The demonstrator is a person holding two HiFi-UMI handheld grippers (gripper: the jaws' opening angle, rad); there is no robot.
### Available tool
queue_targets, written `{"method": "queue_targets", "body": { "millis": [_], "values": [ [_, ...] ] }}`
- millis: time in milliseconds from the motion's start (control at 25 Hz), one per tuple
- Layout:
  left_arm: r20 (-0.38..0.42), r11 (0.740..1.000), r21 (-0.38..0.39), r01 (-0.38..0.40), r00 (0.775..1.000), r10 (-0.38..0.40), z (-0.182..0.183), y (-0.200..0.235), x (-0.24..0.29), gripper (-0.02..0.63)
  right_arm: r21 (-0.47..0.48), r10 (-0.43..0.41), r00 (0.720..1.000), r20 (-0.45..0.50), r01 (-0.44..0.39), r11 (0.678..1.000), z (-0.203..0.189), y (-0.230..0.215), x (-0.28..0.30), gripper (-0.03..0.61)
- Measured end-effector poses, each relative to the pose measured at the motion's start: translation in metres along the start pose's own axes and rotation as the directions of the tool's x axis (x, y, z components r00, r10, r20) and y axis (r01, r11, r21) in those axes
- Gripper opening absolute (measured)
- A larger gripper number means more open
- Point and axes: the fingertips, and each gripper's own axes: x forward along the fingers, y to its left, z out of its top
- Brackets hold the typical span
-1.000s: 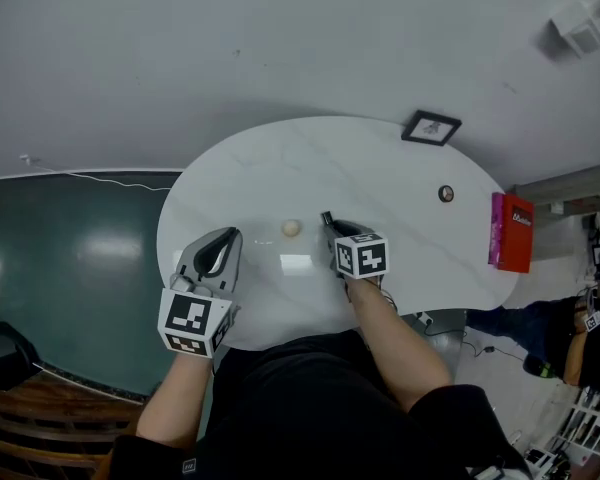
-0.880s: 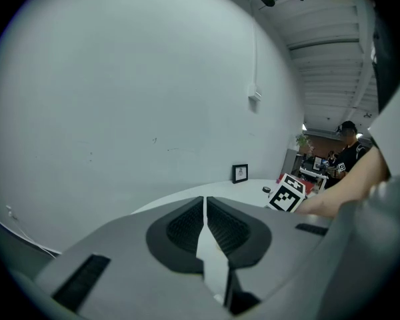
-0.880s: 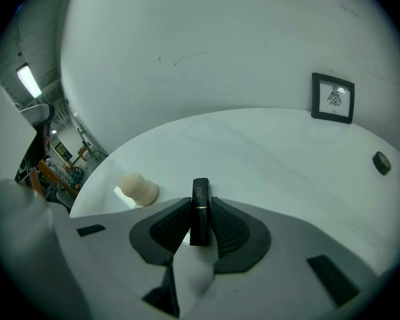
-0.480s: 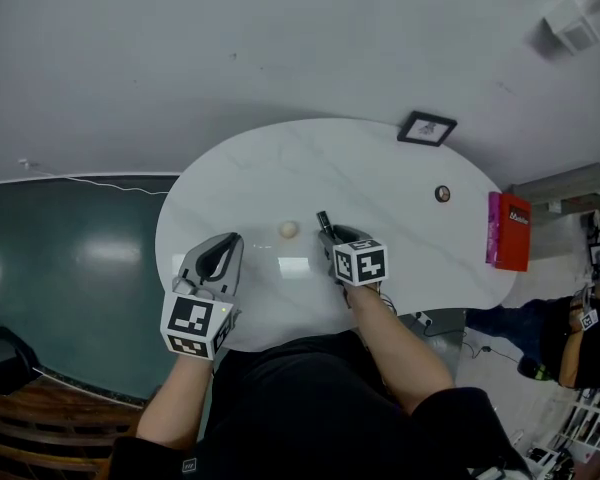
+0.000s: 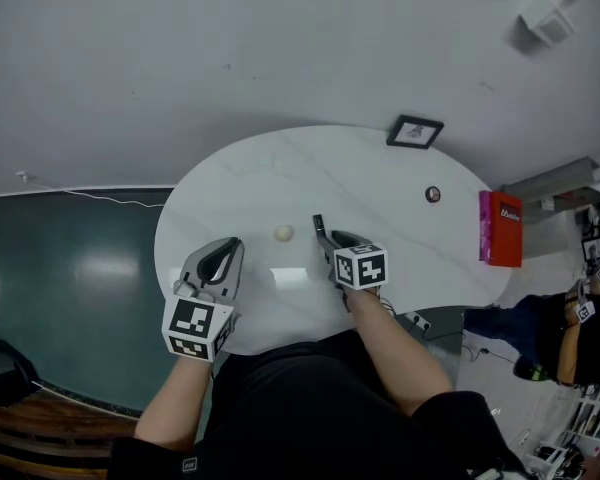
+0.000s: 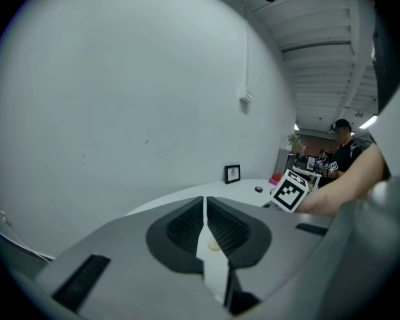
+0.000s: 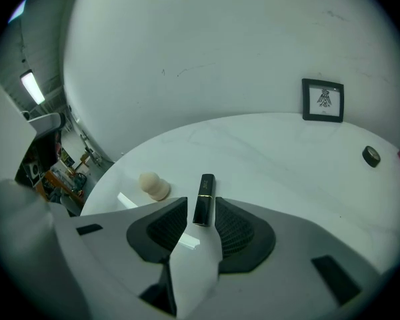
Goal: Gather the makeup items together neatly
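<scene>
Your right tongs (image 7: 201,211) stand partly open, the jaws having just been opening. Between them a black lipstick (image 7: 203,197) lies on the white worktop (image 5: 380,173), with a gap at the left pad. Its gold print is too small to read. A beige sponge (image 7: 153,186) sits just left of it. Your left tongs (image 6: 205,212) are closed on nothing. Well apart, to the right, are a dark round pot (image 5: 433,195), a framed picture (image 5: 414,132) and a red box (image 5: 500,230) with illegible white lettering.

Held left gripper (image 5: 230,245) shut above the table's (image 5: 380,173) near edge; pitched right gripper (image 5: 324,238) down mid-table, had just been opening its jaws, slack around the lipstick (image 7: 203,199).
</scene>
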Motion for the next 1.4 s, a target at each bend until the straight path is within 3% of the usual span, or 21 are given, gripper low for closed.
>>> {"method": "queue_targets", "body": {
  "millis": [360,760,1160,1400],
  "values": [
    [0.034,0.999,-0.009,-0.049,0.998,0.049,0.024,-0.033,0.023,0.026,-0.046,0.058,0.983,0.177,-0.051,0.998,0.053,-0.048,-0.069,0.137],
    [0.062,0.993,-0.045,-0.108,0.992,0.111,0.058,-0.133,0.100,0.026,-0.217,0.211,0.917,0.339,-0.142,0.966,0.096,-0.146,-0.156,0.060],
    [0.055,0.995,-0.034,-0.096,0.994,0.098,0.079,-0.217,0.166,0.026,-0.267,0.254,0.898,0.358,-0.162,0.950,0.091,-0.257,-0.190,0.054],
    [0.035,0.999,-0.021,-0.040,0.999,0.041,0.083,-0.242,0.206,0.026,-0.265,0.227,0.912,0.341,-0.138,0.954,0.078,-0.299,-0.181,0.086]
  ]
}}
